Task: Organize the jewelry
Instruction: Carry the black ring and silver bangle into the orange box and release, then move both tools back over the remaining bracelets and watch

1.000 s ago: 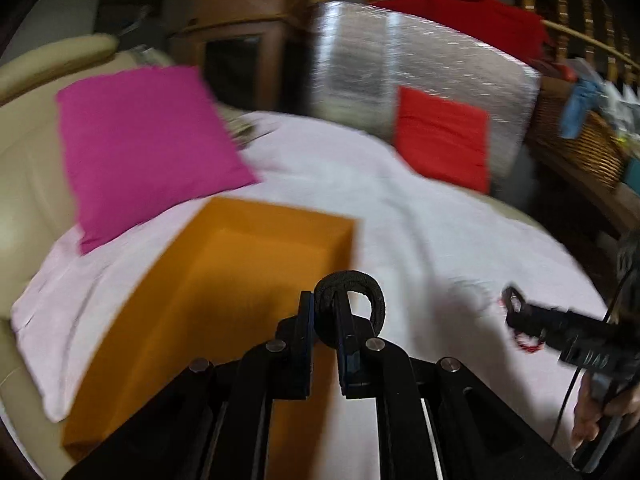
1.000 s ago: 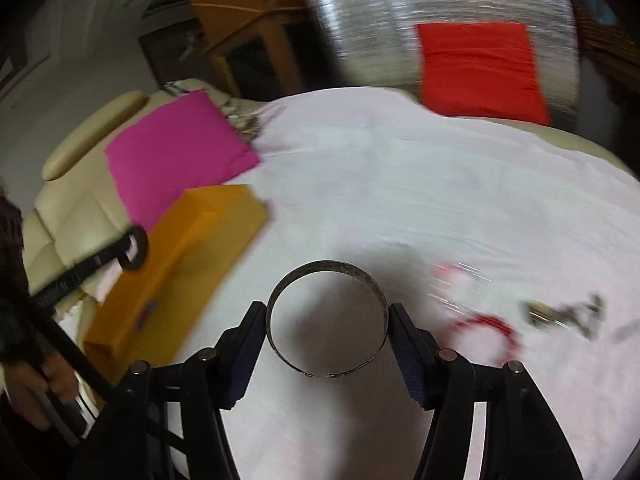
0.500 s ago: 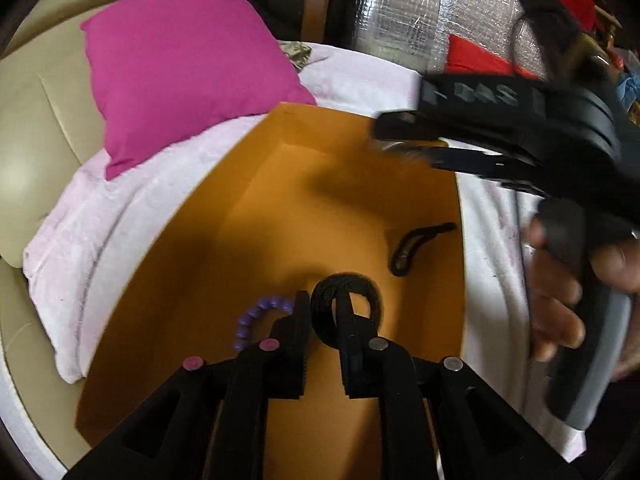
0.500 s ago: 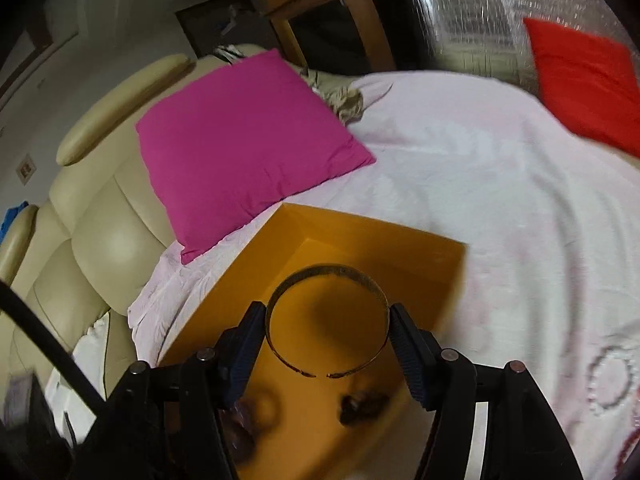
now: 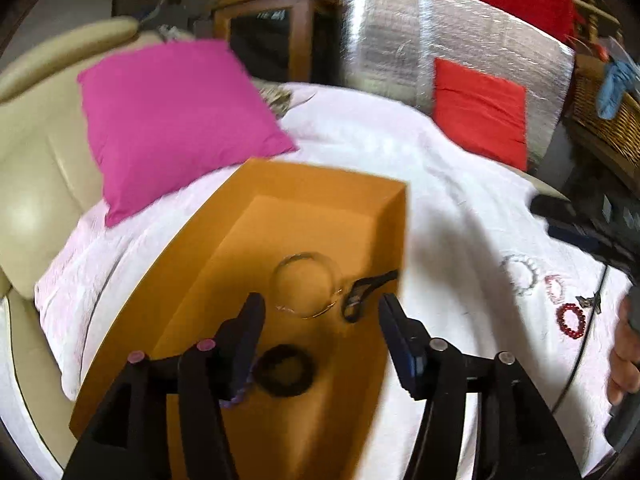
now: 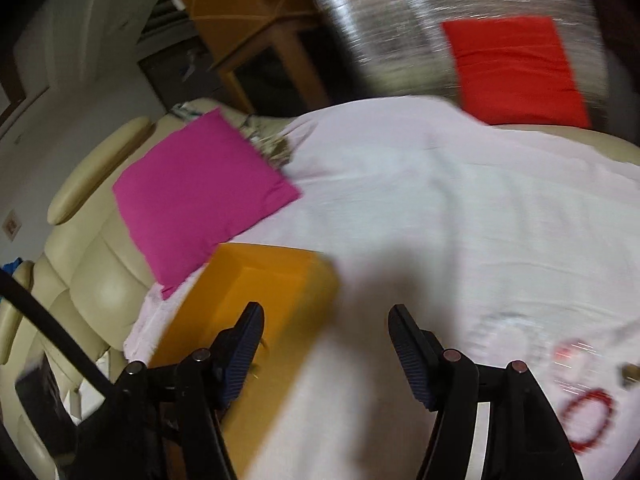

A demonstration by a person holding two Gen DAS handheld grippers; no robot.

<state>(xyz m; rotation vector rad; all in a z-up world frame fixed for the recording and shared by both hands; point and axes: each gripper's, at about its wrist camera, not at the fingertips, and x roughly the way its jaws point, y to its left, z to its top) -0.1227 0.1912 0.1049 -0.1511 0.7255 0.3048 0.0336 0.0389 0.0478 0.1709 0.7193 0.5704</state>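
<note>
An orange box (image 5: 192, 292) lies on the white sheet. Inside it are a thin metal bangle (image 5: 306, 290), a black ring bracelet (image 5: 285, 370), a black band (image 5: 366, 292) and purple beads (image 5: 236, 398). My left gripper (image 5: 320, 316) is open and empty over the box. My right gripper (image 6: 326, 340) is open and empty, above the sheet by the box's right edge (image 6: 256, 280). A red bead bracelet (image 5: 570, 322), a pink one (image 5: 554, 288), a white one (image 5: 520, 274) and a small dark clip (image 5: 590, 302) lie on the sheet to the right; the red bracelet (image 6: 588, 416) also shows blurred in the right wrist view.
A magenta cushion (image 5: 168, 120) leans on the beige sofa (image 5: 36, 152) behind the box. A red cushion (image 5: 480, 112) rests against a silver foil panel (image 5: 420, 40). A wooden cabinet (image 5: 264, 20) stands behind. A wicker basket (image 5: 604, 120) is at the far right.
My left gripper opened and dropped the black ring bracelet into the box. My right gripper released the metal bangle into the box and swung right, away from it.
</note>
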